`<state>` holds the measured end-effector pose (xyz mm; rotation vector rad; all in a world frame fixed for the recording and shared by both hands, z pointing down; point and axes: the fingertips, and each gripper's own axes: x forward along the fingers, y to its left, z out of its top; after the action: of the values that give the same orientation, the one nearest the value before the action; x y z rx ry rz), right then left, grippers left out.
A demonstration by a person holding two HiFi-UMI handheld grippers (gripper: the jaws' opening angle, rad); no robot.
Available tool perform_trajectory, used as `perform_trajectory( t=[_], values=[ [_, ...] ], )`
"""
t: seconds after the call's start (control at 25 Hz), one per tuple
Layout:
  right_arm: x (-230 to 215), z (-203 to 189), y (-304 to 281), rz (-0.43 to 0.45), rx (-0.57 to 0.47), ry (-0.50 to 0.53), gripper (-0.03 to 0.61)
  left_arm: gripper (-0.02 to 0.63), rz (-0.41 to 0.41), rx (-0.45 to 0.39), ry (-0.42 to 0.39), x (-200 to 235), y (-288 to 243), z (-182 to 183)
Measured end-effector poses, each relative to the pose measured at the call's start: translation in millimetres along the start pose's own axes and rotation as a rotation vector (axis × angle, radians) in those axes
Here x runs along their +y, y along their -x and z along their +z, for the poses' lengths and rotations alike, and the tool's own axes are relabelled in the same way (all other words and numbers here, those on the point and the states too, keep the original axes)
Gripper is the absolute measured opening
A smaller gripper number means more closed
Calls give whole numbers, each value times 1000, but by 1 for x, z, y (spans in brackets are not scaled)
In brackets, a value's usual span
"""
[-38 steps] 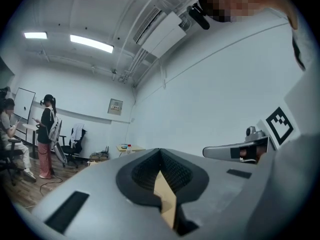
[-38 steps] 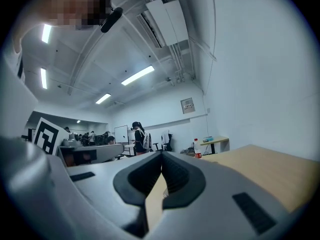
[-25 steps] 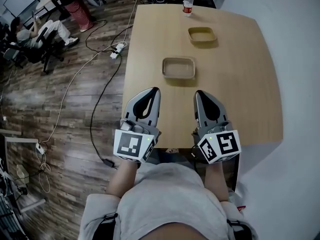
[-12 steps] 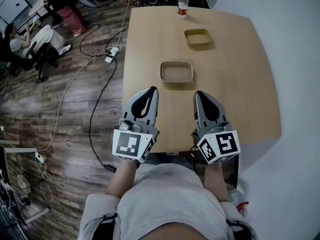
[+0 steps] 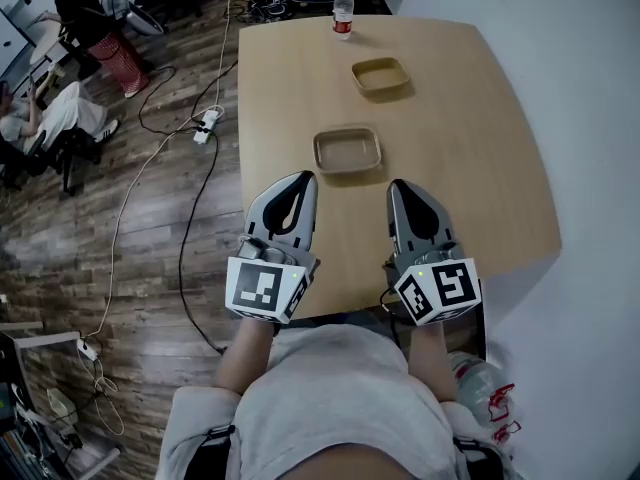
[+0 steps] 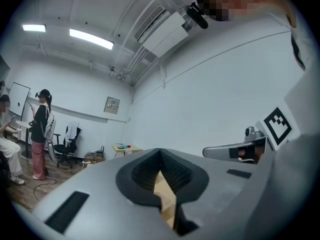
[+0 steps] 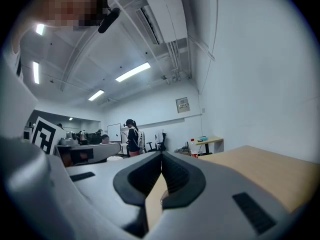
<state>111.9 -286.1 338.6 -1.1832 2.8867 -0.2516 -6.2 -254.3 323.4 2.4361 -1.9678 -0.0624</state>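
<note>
Table point(image 5: 480, 168), light wood with rounded corners, filled the middle of the head view. Dark plank floor point(image 5: 100, 268) ran along its left edge, with a cable point(image 5: 186, 258) trailing over it. The person's torso, in a pale shirt, sat at the table's near edge.

Left gripper point(image 5: 305, 179) hung over the near left corner, its body overlapping the left edge and its jaws pointing toward the far edge. In the left gripper view the jaws were pressed together at the tips with nothing held between them. Only a sliver of table showed through the gap lower down.

Right gripper point(image 5: 397, 185) was level with it, over the near edge further right, the two grippers apart. In the right gripper view the jaws were likewise closed tip to tip, gripping nothing. Each gripper carried its marker cube at the rear, by the near edge.

Near tray point(image 5: 347, 152), shallow, rectangular and tan, lay flat about midway between the left and right edges. It sat just beyond the jaw tips, between the lines of the two grippers, and neither touched it.

Far tray point(image 5: 380, 76), of the same kind, lay nearer the far edge, apart from the near tray. Bottle point(image 5: 343, 11), clear with a red cap, stood upright at the far edge.
</note>
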Motion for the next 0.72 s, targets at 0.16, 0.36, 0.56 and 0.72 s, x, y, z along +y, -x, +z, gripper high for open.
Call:
perform_trajectory(
  t=[0.16, 0.36, 0.56, 0.72],
  values=[
    [6, -1, -2, -48, -7, 6, 11, 15, -47, -3, 1, 7, 2, -1],
    [13, -8, -1, -96, -12, 5, 11, 15, -85, 1, 11, 15, 10, -8],
    [13, -10, -5, -95, 8, 4, 11, 15, -81, 14, 20, 19, 10, -11],
    [5, -10, -16, -69, 25, 13, 11, 15, -41, 22, 26, 25, 5, -13]
  ],
)
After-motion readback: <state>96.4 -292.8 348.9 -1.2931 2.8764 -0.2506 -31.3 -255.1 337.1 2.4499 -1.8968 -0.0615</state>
